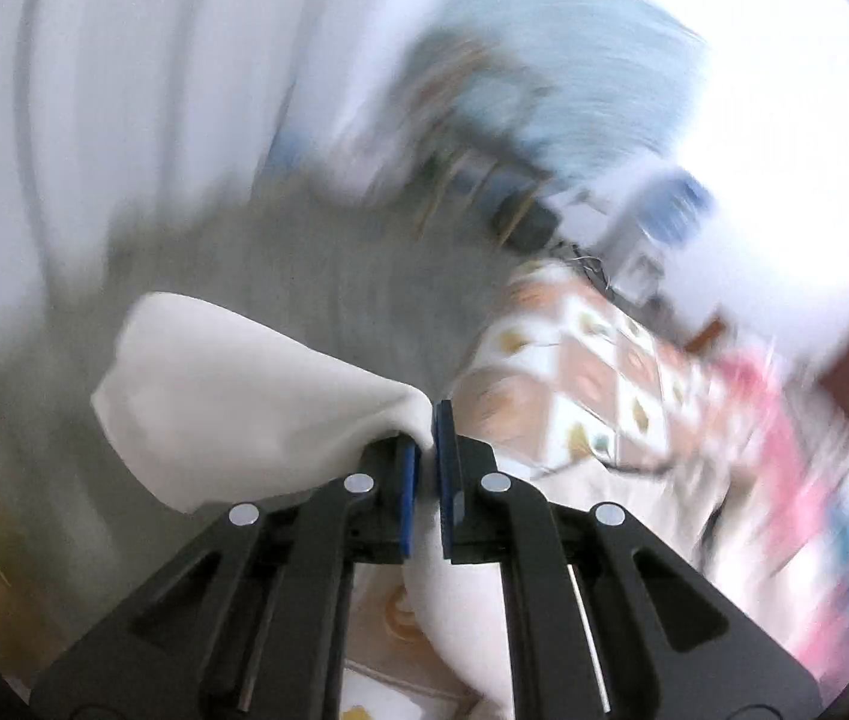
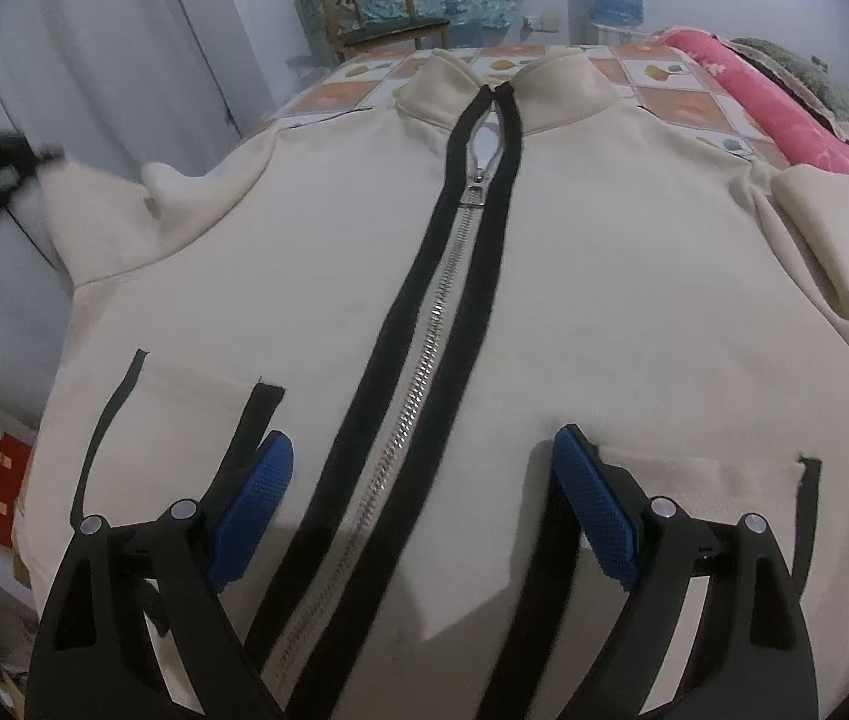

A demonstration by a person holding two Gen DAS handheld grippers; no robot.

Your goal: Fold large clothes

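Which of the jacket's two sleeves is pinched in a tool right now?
The sleeve at the picture's left in the right wrist view: the left tool grips its end and lifts it. The other sleeve lies folded and untouched.

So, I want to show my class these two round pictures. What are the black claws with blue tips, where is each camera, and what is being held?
There is no robot here. A person holds a hand tool in each hand, each with two fingers and blue pads. A wide-angle camera on each tool looks along its fingers, hence the round pictures. One picture is from the left tool, the other from the right. A cream jacket with a black-edged zip lies front-up on a patterned bed cover. The left gripper is shut on a fold of the jacket's cloth; that picture is blurred. The right gripper is open above the jacket, holding nothing.
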